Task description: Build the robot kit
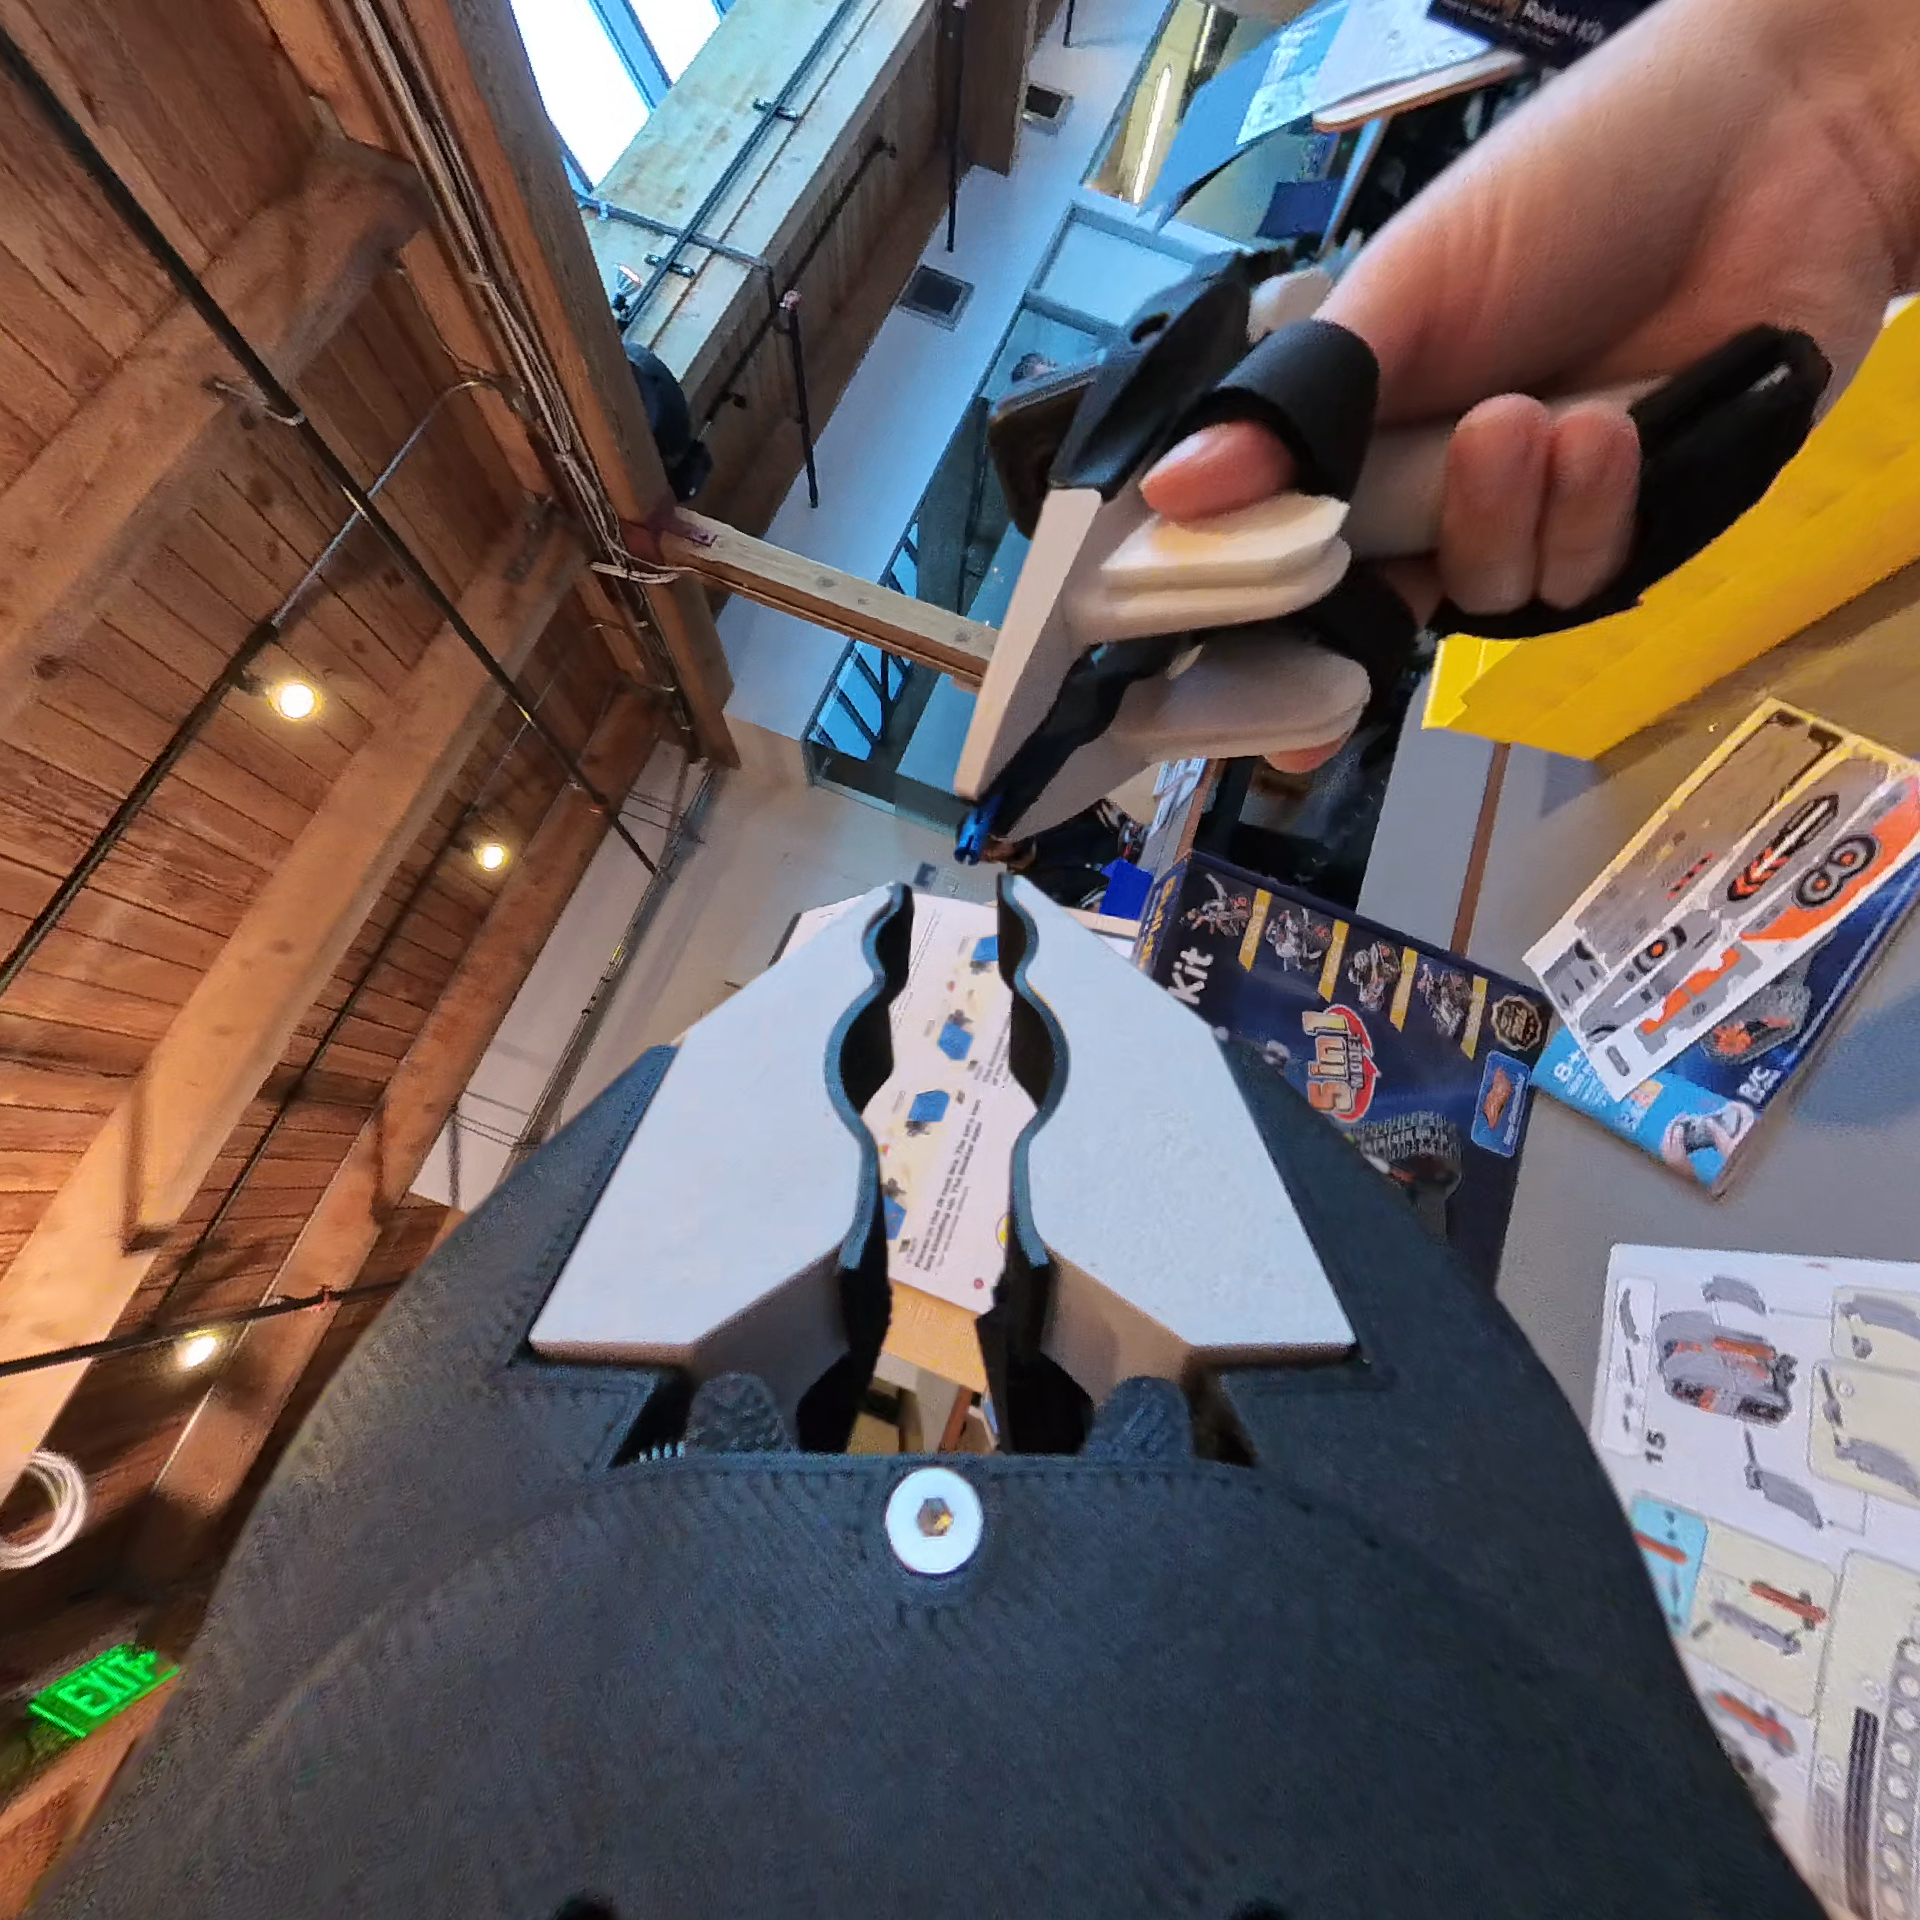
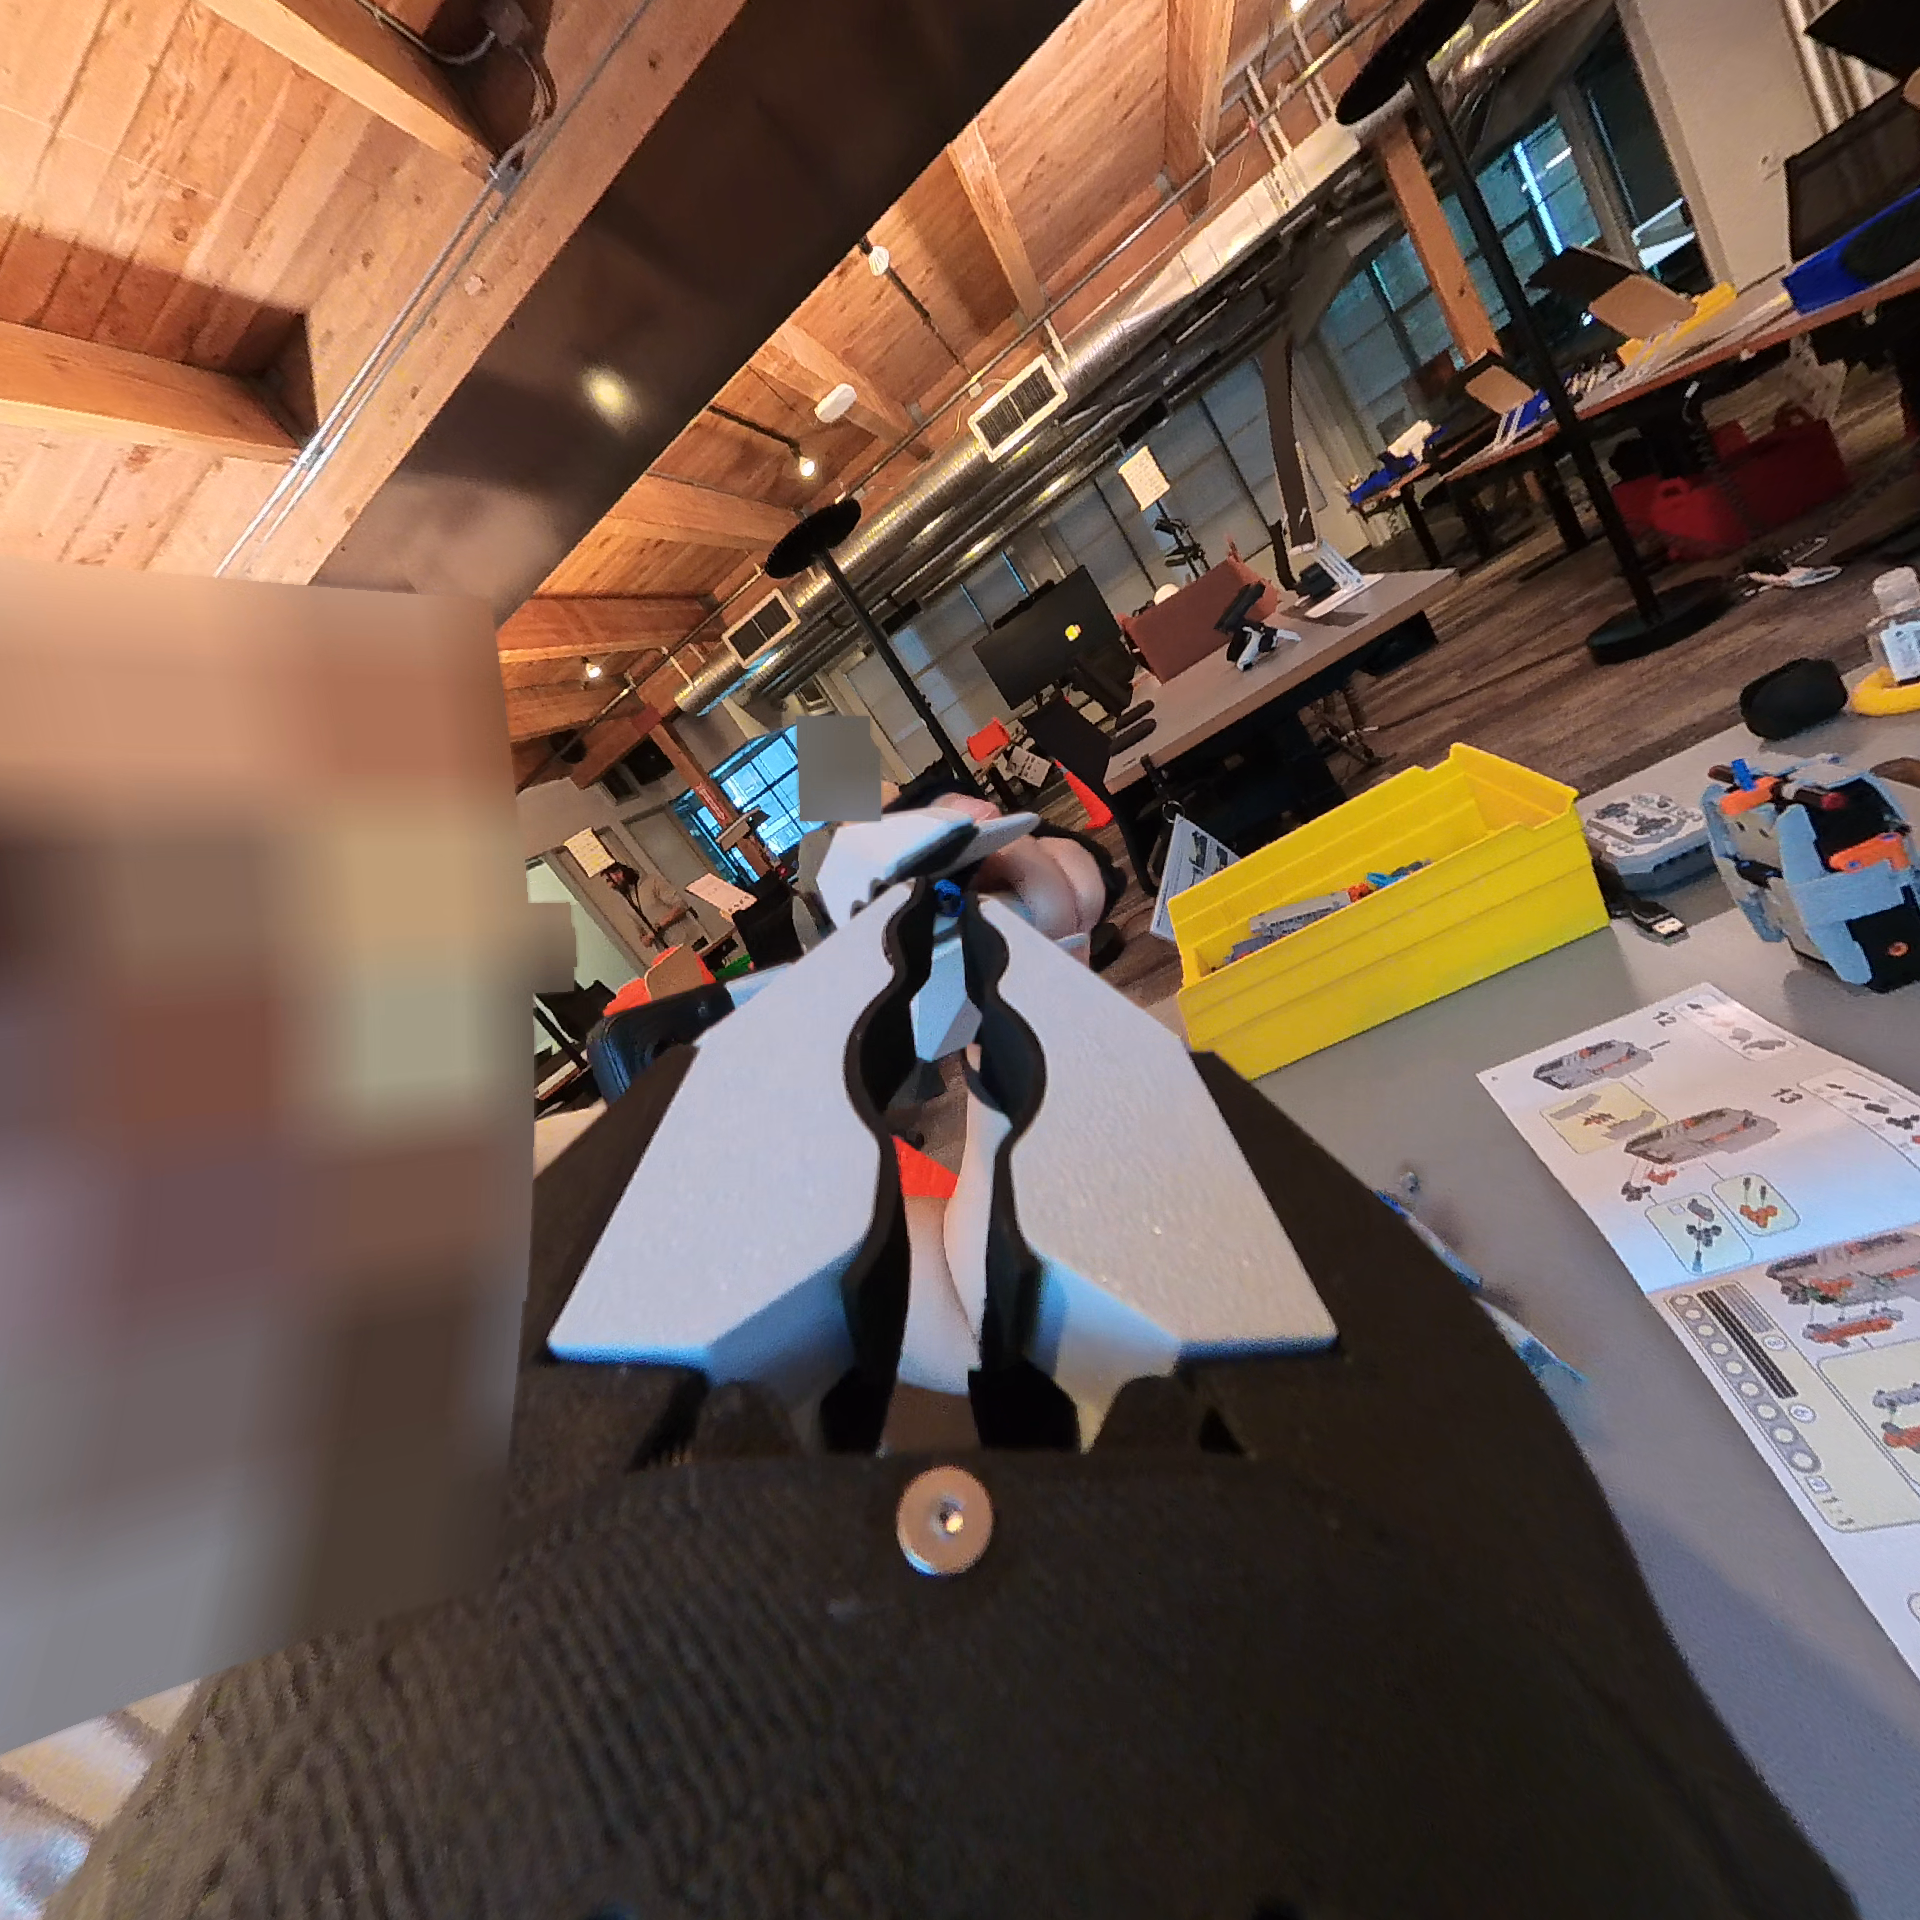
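In the left wrist view, you are holding the left tongs (image 1: pixel 951 894) raised off the grey surface (image 1: pixel 1590 1226). Their jaws are standing a narrow gap apart with nothing between them; a printed sheet is showing through the gap. Just beyond their tips, your hand (image 1: pixel 1558 364) is bringing in the right tongs (image 1: pixel 982 821), which are pinching a small blue piece (image 1: pixel 968 836) at their very tip. The piece is hanging in the air just beside the left tips, not touching them as far as I can tell. A dark kit box (image 1: pixel 1351 1039), a sticker sheet (image 1: pixel 1714 883), an instruction sheet (image 1: pixel 1766 1455) and a yellow bin (image 1: pixel 1662 623) are lying to the right.

In the right wrist view, you are looking along the right tongs (image 2: pixel 935 904), closed on the small blue piece (image 2: pixel 945 896) out at the tips. The left tongs (image 2: pixel 914 842) are facing them, close behind the piece. On the surface (image 2: pixel 1351 1195) the yellow bin (image 2: pixel 1455 883) is holding loose parts, with a partly built model (image 2: pixel 1808 873) beyond it and the instruction sheet (image 2: pixel 1662 1143) nearer.

Judging from so slight a hold, an even squeeze and steady wrists are what suits this: the piece looks small enough to twist or slip out.
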`<state>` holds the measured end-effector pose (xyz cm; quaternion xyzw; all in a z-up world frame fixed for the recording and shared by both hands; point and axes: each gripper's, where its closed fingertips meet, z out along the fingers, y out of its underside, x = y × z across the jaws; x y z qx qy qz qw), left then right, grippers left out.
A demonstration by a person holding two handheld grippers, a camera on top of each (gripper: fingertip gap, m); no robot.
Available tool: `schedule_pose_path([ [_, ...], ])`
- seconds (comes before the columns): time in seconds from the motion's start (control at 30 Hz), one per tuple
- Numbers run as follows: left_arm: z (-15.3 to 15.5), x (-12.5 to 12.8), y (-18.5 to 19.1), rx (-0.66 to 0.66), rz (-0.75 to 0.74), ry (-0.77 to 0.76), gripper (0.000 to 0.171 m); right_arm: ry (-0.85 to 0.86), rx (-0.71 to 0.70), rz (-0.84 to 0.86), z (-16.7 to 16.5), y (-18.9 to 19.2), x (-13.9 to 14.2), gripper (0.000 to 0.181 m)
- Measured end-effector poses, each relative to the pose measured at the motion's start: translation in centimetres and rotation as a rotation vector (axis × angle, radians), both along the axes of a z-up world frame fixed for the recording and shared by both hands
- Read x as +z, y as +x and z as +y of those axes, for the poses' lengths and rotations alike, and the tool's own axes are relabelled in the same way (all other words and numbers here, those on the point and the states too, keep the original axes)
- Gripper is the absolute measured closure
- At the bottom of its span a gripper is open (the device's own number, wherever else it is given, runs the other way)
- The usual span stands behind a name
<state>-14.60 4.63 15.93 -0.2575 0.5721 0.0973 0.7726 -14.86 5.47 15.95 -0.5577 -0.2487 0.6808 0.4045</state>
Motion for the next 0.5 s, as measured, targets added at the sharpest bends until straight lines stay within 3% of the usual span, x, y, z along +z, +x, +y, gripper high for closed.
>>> schedule_pose_path([
  [0.03,-0.1,-0.2,0.1,-0.009,0.011,-0.001,0.157,0.000,0.003,-0.010,0.0,-0.1,-0.2,0.178],
  [0.27,-1.3,-0.7,0.5,-0.070,0.046,0.002,0.169,-0.001,0.030,-0.063,0.0,-0.7,-1.3,0.178],
  [0.5,-1.4,-0.8,0.3,-0.070,0.052,-0.001,0.165,-0.009,0.047,-0.049,0.0,-0.2,-1.2,0.178],
])
